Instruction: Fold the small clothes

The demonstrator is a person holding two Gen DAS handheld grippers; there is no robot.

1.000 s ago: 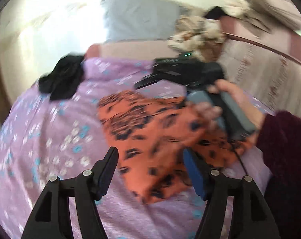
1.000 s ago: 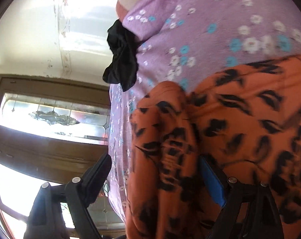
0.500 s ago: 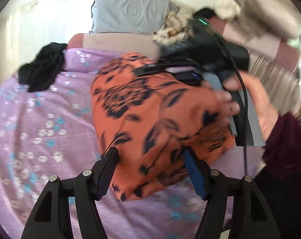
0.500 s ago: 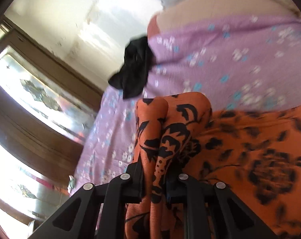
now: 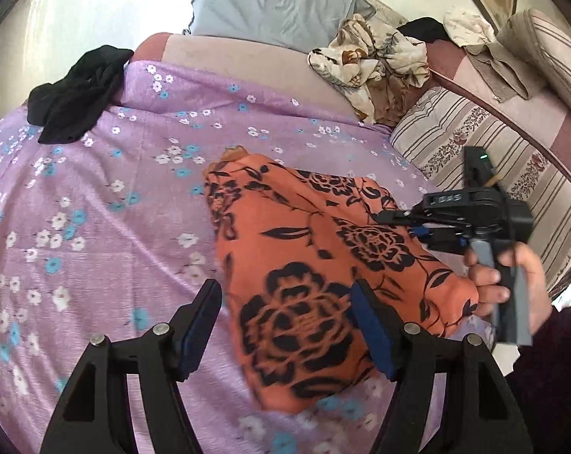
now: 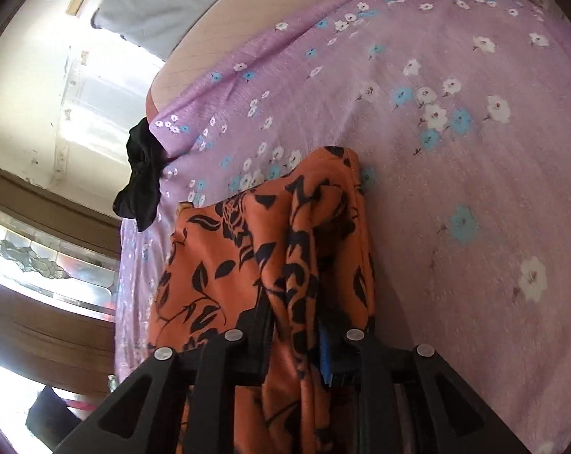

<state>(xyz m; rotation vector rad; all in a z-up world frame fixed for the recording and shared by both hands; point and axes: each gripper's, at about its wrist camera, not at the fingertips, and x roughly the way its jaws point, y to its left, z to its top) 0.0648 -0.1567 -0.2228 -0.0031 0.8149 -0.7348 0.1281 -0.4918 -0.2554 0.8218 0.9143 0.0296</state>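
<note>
Nearest, the left tongs (image 5: 285, 325) gape wide above the orange floral garment (image 5: 315, 265), gripping nothing, ready to steady it. Beyond, the right tongs (image 6: 296, 336) pinch its bunched edge, laying the fold on the purple bedsheet (image 5: 115, 196).

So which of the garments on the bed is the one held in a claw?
The orange floral garment, pinched by the right claw; the black garment and the cream printed one lie untouched.
</note>
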